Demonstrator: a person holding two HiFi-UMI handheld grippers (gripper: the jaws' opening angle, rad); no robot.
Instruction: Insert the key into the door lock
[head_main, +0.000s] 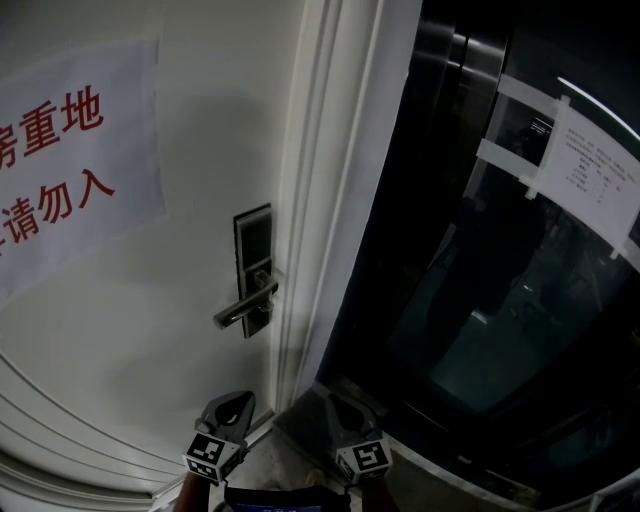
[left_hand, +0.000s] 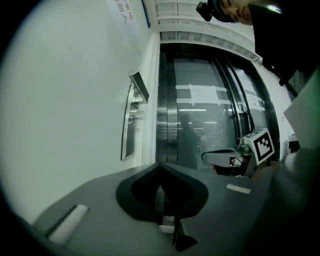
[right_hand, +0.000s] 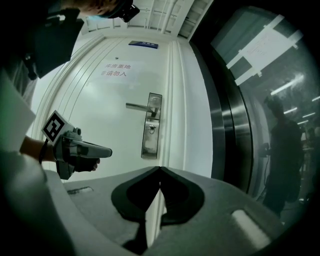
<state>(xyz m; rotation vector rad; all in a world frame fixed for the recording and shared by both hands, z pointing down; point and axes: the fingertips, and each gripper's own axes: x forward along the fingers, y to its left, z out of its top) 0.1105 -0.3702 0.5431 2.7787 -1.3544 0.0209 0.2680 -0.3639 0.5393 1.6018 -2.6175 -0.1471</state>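
L gripper (head_main: 234, 400), R gripper (head_main: 337, 403) shut; lock (head_main: 253, 268) apart.

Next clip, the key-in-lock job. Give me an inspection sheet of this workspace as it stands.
surface: white door, with a paper sign in red print.
job's things: lock plate with lever handle; no key seen in any view.
clutter: nothing seen.
grippers: left tool and right tool both shut, nothing visible between the tips, held low and short of the door.
cables: nothing seen.
surroundings: dark glass panel right of the door frame, with a sheet taped on it.
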